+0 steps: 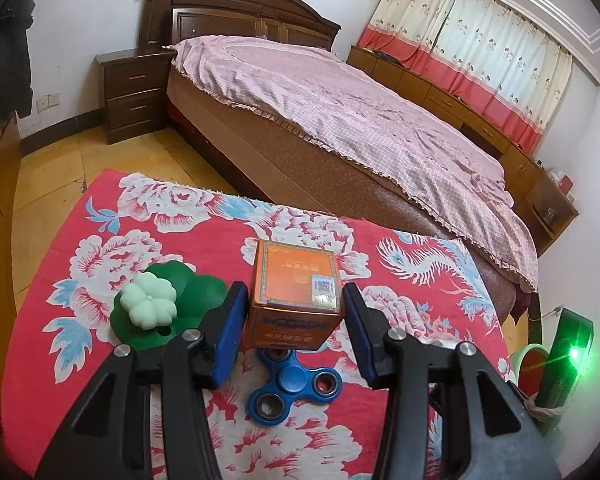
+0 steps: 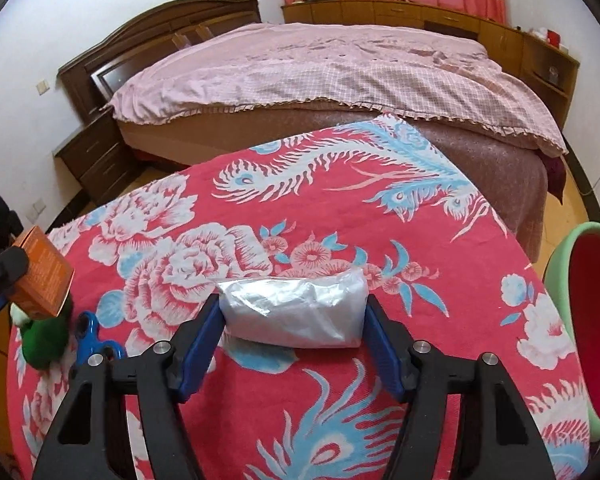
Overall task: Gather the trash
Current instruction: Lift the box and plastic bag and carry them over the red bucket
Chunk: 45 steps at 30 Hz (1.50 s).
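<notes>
Trash pickup, two pieces going at once. My left tongs (image 1: 296,320) sit about half open, clamped on the orange box (image 1: 296,280), which appears lifted clear of the red flowered cloth on the surface (image 1: 100,208), in the lower middle of the left view. In the right view the same box shows at the far left edge, raised above the other stuff. It's thin cardboard and looks light and probably empty, so it's stiff until it suddenly isn't: squeeze hard and the walls cave. Pads on two opposite flat sides, near the lower end, seems like the right hold, and that's where they are.

My right tongs (image 2: 294,320) stand fairly wide, with the clear plastic packet (image 2: 296,312) between the pads at the lower middle of the right view, lying on the cloth. Both pads look right up against its ends, but I can't tell if they're actually pressing yet. That packet looks soft, crinkly and slick, hardly any weight, so I expect it to squash and maybe slide out. I'd take it across the fat middle and close well in, not on a loose film edge.

Blue fidget spinner (image 1: 294,386) and the green clover thing (image 1: 168,308) lie near the box, and I don't read those as trash. Green tub (image 2: 580,304) at the right edge is probably the bin.
</notes>
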Tool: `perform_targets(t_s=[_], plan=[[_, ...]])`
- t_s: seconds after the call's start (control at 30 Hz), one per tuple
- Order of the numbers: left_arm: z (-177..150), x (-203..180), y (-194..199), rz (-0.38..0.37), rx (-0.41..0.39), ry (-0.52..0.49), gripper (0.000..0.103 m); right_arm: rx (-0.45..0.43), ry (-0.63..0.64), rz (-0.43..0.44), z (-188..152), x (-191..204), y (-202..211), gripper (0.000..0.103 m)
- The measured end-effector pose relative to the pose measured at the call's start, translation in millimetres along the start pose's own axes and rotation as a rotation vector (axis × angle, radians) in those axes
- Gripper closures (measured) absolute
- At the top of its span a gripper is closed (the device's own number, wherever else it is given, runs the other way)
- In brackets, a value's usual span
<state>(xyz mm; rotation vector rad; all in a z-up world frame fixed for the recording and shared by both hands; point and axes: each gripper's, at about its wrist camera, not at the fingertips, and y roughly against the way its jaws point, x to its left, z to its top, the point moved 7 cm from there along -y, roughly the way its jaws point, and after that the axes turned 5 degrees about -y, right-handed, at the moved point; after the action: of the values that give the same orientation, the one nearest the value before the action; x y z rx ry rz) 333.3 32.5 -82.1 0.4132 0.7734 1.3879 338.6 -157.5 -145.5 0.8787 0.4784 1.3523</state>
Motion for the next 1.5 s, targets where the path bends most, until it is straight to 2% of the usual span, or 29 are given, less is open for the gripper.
perform_targets(t_s=[0.2,0.6,1.1,1.5], plan=[[-1.3,-5.8,1.4,-0.013,0.002,-0.010,0.054,0.001,-0.027,0.020,-4.4,-9.5,11.5,0.034],[-9.1,-37.0,7.3,-0.064,0.008,-0.072,0.054,-0.041,-0.057,0.008,-14.2,-46.3,66.7,0.034],[-33.8,-96.6,20.2,-0.149,0.053,-0.181,0.054,-0.119,-0.170,-0.051,-29.3,-117.6,139.5,0.034],[-61.8,-143.3,36.3,-0.200,0.085,-0.250,0.054,-0.154,-0.280,-0.108,-46.1,-179.0,169.4,0.034]])
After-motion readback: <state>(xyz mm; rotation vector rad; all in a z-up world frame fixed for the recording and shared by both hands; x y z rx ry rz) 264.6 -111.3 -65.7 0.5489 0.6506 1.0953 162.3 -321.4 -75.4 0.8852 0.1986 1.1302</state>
